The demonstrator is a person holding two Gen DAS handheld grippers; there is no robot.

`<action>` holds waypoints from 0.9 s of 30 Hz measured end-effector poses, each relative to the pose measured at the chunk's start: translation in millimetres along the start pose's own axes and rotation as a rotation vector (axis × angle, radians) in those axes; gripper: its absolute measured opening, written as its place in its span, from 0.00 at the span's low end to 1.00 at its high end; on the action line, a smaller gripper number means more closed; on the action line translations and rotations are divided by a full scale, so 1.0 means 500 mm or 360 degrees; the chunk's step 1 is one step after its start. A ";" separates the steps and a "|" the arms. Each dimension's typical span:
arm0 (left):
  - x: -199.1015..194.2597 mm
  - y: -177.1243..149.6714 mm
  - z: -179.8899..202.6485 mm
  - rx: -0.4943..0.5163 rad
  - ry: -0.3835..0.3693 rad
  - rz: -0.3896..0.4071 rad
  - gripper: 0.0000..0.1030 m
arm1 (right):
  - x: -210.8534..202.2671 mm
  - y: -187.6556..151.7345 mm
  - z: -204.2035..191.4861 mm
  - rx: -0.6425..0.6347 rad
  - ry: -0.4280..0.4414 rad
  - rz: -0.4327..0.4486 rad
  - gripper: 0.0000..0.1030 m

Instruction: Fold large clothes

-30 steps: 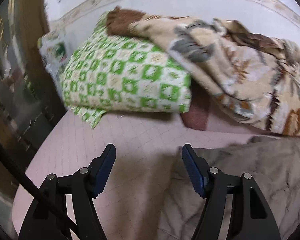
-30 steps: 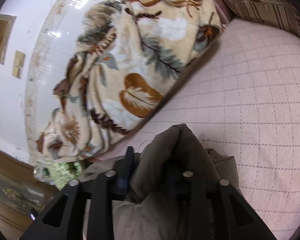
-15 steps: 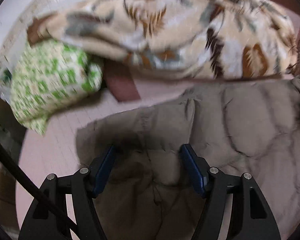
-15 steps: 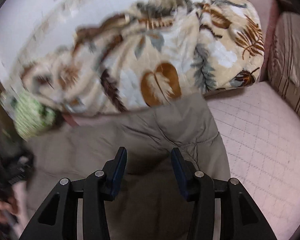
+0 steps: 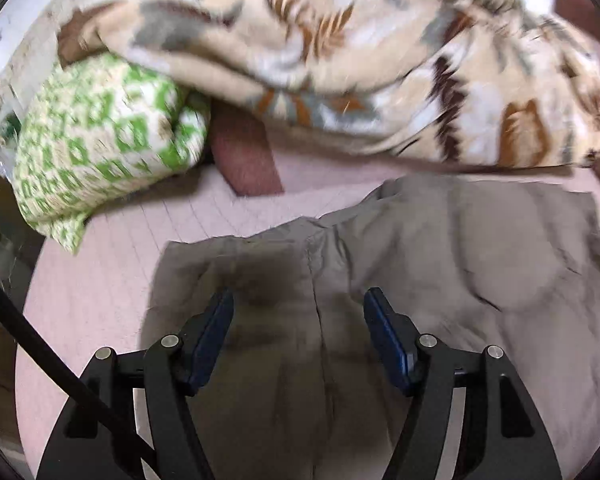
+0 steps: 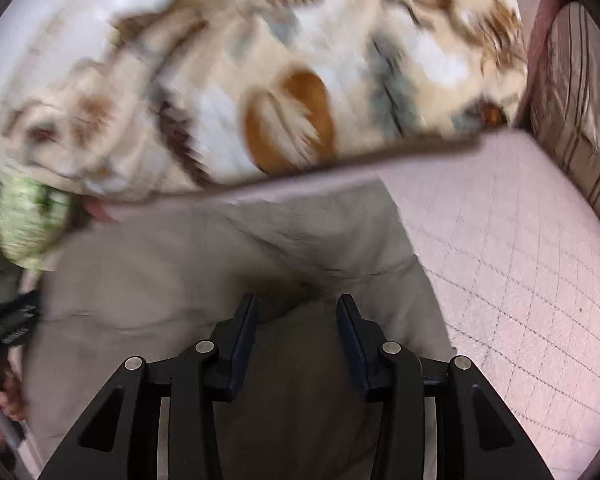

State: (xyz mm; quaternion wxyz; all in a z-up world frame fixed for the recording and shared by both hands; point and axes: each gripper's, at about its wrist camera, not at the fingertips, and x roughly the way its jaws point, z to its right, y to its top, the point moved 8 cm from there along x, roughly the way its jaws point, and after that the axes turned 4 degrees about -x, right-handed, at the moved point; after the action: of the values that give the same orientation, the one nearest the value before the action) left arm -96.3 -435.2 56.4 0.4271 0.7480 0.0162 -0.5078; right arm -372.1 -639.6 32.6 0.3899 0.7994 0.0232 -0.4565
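Note:
A large grey-brown padded jacket (image 5: 440, 272) lies spread on the pink quilted bed (image 5: 100, 280). It also fills the lower left of the right wrist view (image 6: 180, 264). My left gripper (image 5: 298, 304) is open and empty, its fingers over the jacket's left part. My right gripper (image 6: 296, 310) is open and empty, over the jacket's right part near its right edge. The person's other hand and gripper show at the left edge of the right wrist view (image 6: 4, 360).
A leaf-patterned beige blanket (image 5: 360, 52) is heaped along the back by the wall. A green-and-white checked pillow (image 5: 100, 136) lies at the back left. A striped brown cushion (image 6: 580, 92) stands at the right. Bare pink bed (image 6: 520, 280) lies right of the jacket.
My right gripper has let go of the jacket and opened; the jacket now lies spread flat. My left gripper has swung right from bare bed to over the jacket.

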 end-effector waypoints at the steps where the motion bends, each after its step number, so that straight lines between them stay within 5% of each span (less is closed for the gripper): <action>1: -0.023 -0.005 0.004 0.0011 -0.0034 0.0030 0.66 | -0.021 -0.003 -0.022 -0.0029 0.0030 0.0025 0.43; 8: -0.061 -0.066 0.055 0.0096 -0.0145 0.0008 0.66 | -0.045 -0.072 -0.198 -0.0225 0.0231 -0.0004 0.43; 13: 0.019 -0.107 0.061 0.0047 -0.0129 -0.0147 0.68 | 0.047 -0.124 -0.240 -0.0341 0.0057 -0.0130 0.44; 19: 0.056 -0.113 0.056 -0.0018 -0.0121 -0.0233 0.71 | 0.108 -0.135 -0.223 -0.0334 0.0016 -0.0206 0.45; 23: -0.013 -0.116 0.030 -0.0125 -0.0217 -0.0176 0.69 | 0.066 -0.123 -0.219 -0.0266 0.0072 -0.0190 0.44; 27: -0.120 -0.151 -0.037 -0.0171 -0.0163 -0.0007 0.69 | -0.050 -0.125 -0.215 -0.0137 0.0199 -0.0068 0.45</action>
State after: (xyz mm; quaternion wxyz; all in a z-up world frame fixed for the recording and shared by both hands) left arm -146.2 -350.6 58.0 0.4658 0.6970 0.0233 -0.5447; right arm -334.8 -519.0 43.4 0.4119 0.8081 0.0842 -0.4126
